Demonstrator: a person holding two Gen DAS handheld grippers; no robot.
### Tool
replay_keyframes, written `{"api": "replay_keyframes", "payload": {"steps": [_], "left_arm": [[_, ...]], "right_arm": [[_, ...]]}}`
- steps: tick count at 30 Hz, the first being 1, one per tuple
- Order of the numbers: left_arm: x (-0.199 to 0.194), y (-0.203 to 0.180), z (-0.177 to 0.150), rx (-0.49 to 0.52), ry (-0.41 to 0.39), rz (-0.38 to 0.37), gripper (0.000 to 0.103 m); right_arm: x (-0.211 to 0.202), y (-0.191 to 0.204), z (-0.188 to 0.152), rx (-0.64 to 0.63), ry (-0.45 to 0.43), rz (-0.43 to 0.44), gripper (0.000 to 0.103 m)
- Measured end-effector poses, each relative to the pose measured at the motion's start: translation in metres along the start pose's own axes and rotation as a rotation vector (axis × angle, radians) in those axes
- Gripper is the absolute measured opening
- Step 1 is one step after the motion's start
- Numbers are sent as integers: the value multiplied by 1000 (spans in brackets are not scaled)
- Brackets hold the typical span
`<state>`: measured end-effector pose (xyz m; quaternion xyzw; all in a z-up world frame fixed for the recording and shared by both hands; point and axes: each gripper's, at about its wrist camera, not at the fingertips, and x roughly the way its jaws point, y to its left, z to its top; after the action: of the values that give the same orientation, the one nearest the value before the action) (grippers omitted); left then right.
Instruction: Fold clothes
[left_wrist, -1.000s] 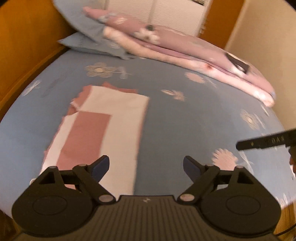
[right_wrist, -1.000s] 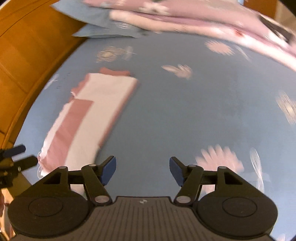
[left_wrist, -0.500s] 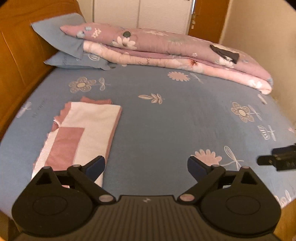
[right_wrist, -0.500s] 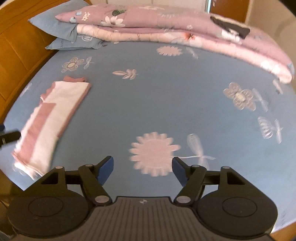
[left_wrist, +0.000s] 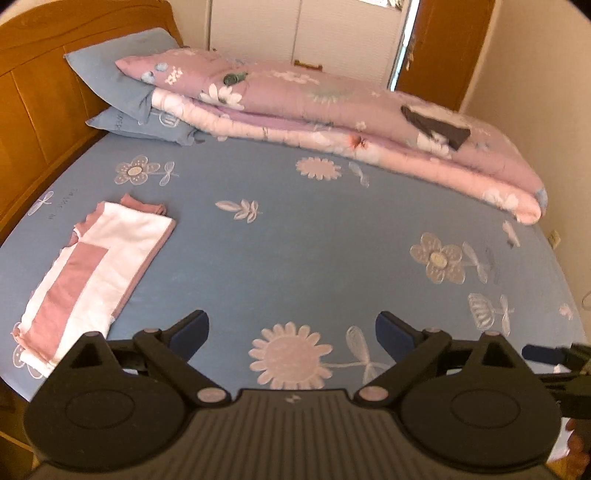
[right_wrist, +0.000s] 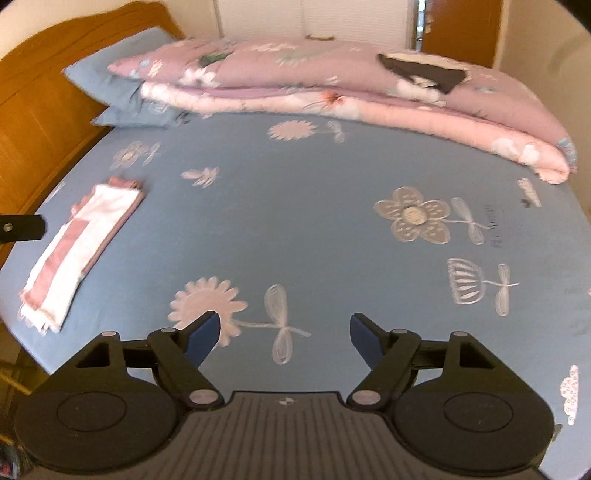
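On the bed (left_wrist: 295, 236), near its left edge, the folded pink-and-white garment (left_wrist: 92, 273) is lying flat. Both the left gripper (left_wrist: 291, 330) and right gripper (right_wrist: 284, 330) are hovering spread and empty. Being soft and light, it probably wants lifting by its stacked edges.

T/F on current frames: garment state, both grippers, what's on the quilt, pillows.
1. The pink-and-white garment lies folded on the blue bedsheet. True.
2. The left gripper is shut on the garment. False: it is open, apart from the garment.
3. The right gripper is open and holds nothing. True.
4. A dark cloth lies on the folded pink quilt. True.
5. The blue pillows sit at the foot of the bed. False: they rest against the wooden headboard.
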<state>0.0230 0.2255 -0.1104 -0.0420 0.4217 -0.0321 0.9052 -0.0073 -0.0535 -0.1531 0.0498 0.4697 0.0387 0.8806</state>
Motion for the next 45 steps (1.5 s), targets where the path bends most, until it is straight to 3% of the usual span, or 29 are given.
{"api": "replay_keyframes", "payload": {"steps": [2,8,17,24,28,45], "left_arm": [[-1,3,-1,-22,-31,26,99],[28,22,-6,-12,63,6,99],[33,49,-6,-3,102,-23,99],[17,53,-4,53,132,-26,100],[10,57,0,33,144,-19,100],[-10,40,-6,38,147,7,100]], "right_arm": [[1,-4,2,17,11,-11,82],[-3,11,6,23,46,-69,82],[-24,39,0,68,50,-152,82],[-37,60,0,99,77,-147,82],[-42,66,2,86,90,-151,82],[-55,60,-5,43,102,-143,82]]}}
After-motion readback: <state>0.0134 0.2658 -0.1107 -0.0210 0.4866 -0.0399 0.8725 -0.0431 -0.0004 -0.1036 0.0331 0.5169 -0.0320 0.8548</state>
